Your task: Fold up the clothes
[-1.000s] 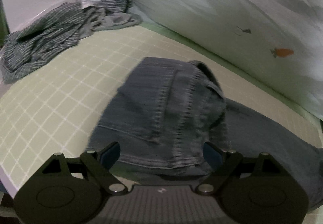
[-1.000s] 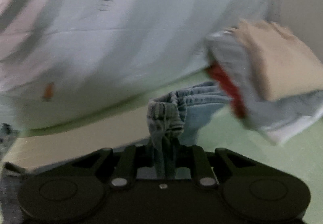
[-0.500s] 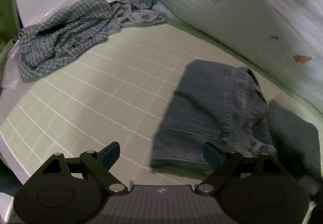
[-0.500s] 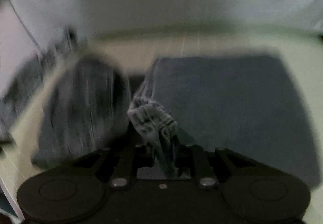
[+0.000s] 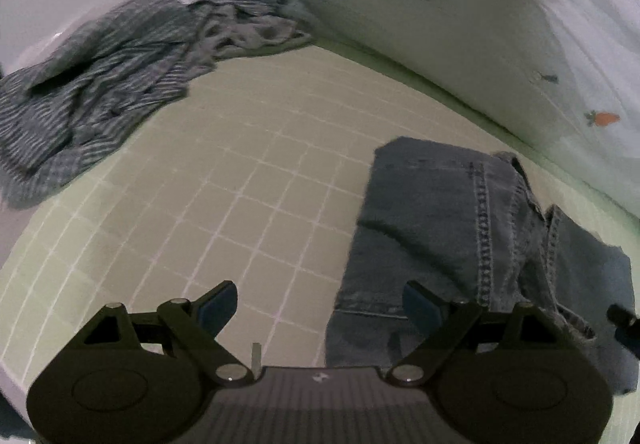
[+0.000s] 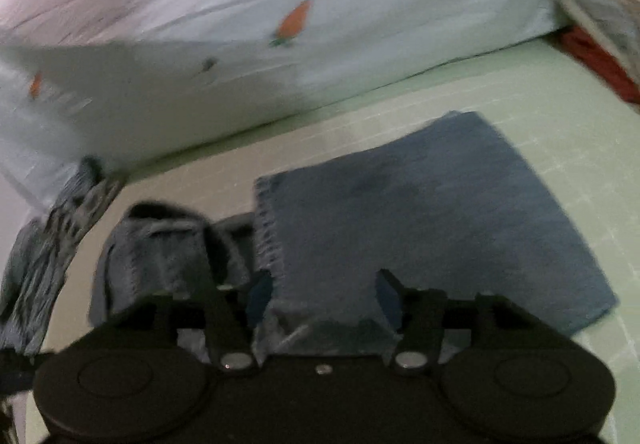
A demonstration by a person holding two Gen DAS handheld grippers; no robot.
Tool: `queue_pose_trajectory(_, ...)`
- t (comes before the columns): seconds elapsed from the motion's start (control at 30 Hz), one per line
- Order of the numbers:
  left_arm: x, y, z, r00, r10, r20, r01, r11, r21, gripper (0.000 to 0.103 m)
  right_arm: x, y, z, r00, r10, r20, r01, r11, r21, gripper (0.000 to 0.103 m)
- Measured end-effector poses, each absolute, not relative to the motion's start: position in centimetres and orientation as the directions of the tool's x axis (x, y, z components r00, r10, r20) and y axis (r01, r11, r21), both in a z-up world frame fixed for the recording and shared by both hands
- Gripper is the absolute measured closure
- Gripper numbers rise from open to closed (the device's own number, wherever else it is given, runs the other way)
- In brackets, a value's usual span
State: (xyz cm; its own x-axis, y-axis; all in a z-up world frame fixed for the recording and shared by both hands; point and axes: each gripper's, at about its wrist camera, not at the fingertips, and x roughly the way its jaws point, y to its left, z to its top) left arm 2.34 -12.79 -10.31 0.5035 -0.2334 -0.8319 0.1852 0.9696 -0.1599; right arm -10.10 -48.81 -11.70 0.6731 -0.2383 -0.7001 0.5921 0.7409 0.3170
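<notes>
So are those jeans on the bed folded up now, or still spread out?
Folded. The jeans lie as a compact stacked rectangle on the green checked sheet, one denim layer over another, seam and hem edges lined up in the left wrist view.

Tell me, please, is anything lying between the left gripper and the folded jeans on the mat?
Nothing visible does. The left gripper stands open over bare green mat, and the jeans lie right ahead by its right finger. The striped shirt sits far off to the side.
</notes>
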Motion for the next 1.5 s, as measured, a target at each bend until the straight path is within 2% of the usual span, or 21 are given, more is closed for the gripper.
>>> queue_pose_trajectory(0.1, 3.0, -13.4, -11.1, 0.477, -0.238, -0.846, 0.224, 0.964, -0.146, 0.013, -10.5, -49.1, -12.3, 0.604, -0.294, -0.741, 0.655, 0.713, 0.251, 0.028)
queue_pose_trajectory(0.23, 3.8, -13.7, -12.3, 0.435, -0.245, -0.867, 0.248, 0.958, -0.146, 0.013, -9.0, -48.2, -15.5, 0.449, -0.308, -0.839, 0.676, 0.731, 0.094, 0.018)
queue_pose_trajectory(0.33, 4.3, -13.8, -13.0, 0.408, -0.251, -0.878, 0.275, 0.951, -0.144, 0.013, -8.6, -46.0, -16.7, 0.414, -0.39, -0.823, 0.657, 0.753, -0.026, 0.01)
queue_pose_trajectory(0.43, 4.9, -14.1, -13.7, 0.386, -0.27, -0.882, 0.306, 0.94, -0.154, 0.013, -8.9, -46.3, -17.0, 0.385, -0.403, -0.83, 0.718, 0.696, -0.004, 0.001)
queue_pose_trajectory(0.67, 6.9, -15.0, -14.6, 0.361, -0.318, -0.877, 0.352, 0.917, -0.187, 0.013, -9.1, -47.6, -16.8, 0.372, -0.351, -0.859, 0.731, 0.682, 0.039, 0.001)
queue_pose_trajectory(0.87, 8.3, -15.8, -14.9, 0.317, -0.369, -0.874, 0.39, 0.89, -0.234, 0.016, -9.0, -47.6, -15.6, 0.357, -0.385, -0.851, 0.776, 0.63, 0.04, 0.001)
queue_pose_trajectory(0.93, 8.6, -15.8, -15.1, 0.285, -0.401, -0.871, 0.383, 0.88, -0.279, 0.024, -9.8, -47.6, -14.8, 0.365, -0.397, -0.842, 0.788, 0.613, 0.052, 0.001)
queue_pose_trajectory(1.0, 8.9, -15.9, -15.2, 0.253, -0.432, -0.866, 0.374, 0.869, -0.324, 0.048, -10.7, -47.7, -14.0, 0.375, -0.412, -0.83, 0.799, 0.597, 0.065, 0.001)
queue_pose_trajectory(1.1, 9.0, -16.2, -14.9, 0.241, -0.438, -0.866, 0.342, 0.874, -0.346, 0.064, -12.2, -48.5, -13.5, 0.385, -0.427, -0.818, 0.818, 0.569, 0.088, 0.001)
queue_pose_trajectory(1.33, 6.4, -17.9, -11.0, 0.368, -0.414, -0.833, 0.286, 0.903, -0.322, 0.073, -14.4, -53.8, -14.1, 0.419, -0.406, -0.812, 0.841, 0.51, 0.179, 0.003)
queue_pose_trajectory(1.5, 3.7, -22.2, -6.2, 0.48, -0.389, -0.787, 0.295, 0.916, -0.272, 0.079, -16.7, -58.4, -14.7, 0.471, -0.362, -0.804, 0.823, 0.508, 0.254, 0.003)
